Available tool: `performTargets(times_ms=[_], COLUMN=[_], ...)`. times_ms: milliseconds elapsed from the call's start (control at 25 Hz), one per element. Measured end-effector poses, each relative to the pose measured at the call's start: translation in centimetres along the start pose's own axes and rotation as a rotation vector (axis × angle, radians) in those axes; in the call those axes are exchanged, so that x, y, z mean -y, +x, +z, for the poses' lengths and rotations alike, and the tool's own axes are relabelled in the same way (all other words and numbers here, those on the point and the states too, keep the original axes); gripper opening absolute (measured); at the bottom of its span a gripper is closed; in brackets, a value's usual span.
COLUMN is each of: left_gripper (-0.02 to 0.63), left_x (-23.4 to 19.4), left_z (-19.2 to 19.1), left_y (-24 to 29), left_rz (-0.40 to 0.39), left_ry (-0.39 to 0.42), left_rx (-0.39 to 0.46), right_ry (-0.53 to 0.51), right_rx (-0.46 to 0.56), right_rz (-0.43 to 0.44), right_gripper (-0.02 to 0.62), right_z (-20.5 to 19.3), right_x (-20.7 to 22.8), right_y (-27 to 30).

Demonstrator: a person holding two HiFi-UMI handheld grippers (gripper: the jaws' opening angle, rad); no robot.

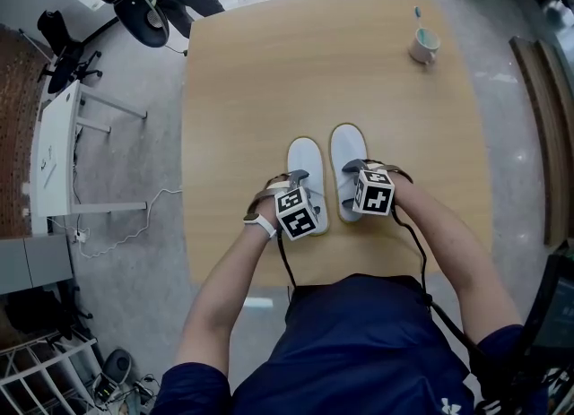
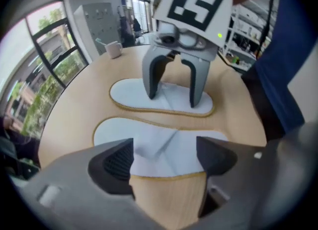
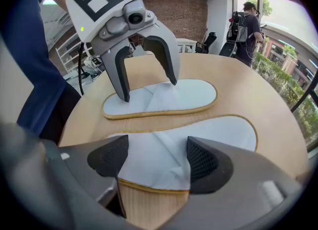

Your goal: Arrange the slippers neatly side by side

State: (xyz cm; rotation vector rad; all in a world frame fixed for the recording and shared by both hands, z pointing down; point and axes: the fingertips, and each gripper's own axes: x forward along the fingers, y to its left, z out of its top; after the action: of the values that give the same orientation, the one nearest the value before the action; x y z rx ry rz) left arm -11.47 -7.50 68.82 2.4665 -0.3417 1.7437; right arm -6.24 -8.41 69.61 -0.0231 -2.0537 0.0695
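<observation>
Two white slippers with tan edging lie side by side on the wooden table [image 1: 269,73], toes pointing away from me. My left gripper [image 1: 300,191] is over the rear half of the left slipper [image 1: 305,160]. My right gripper [image 1: 353,180] is over the rear half of the right slipper [image 1: 348,149]. In the left gripper view the left gripper [image 2: 165,159] is open, its jaws either side of the left slipper [image 2: 164,144]. The right gripper [image 3: 156,157] is likewise open, straddling the right slipper [image 3: 198,137]. Each view shows the other gripper [image 2: 171,82] [image 3: 146,87] across from it.
A white mug [image 1: 423,44] stands at the table's far right corner, also seen as the mug [image 2: 113,48]. A black office chair [image 1: 143,10] and a white side table [image 1: 54,149] stand to the left. A person [image 3: 247,25] stands by the windows.
</observation>
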Motion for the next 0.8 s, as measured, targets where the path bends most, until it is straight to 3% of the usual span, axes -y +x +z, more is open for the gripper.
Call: performTargets(times_ms=[120,320,800], left_gripper=[0.395,0.365,0.367], left_x=[1.1,1.5,1.9], left_z=[-0.8,-1.0,-0.7], left_y=[1.0,1.3,1.6], left_rz=[-0.017,-0.069,-0.107], left_ry=[0.076,-0.008,0.038], left_rx=[-0.044,-0.025,-0.085], right_ry=[0.004,0.004,0.027], right_rx=[0.001,0.006,0.042], right_rz=[0.000,-0.001,-0.014], right_gripper=[0.376,0.376,0.376], right_z=[0.0,0.2,0.5], right_x=[-0.1,-0.4,-1.8], right_y=[0.0,0.0,0.1])
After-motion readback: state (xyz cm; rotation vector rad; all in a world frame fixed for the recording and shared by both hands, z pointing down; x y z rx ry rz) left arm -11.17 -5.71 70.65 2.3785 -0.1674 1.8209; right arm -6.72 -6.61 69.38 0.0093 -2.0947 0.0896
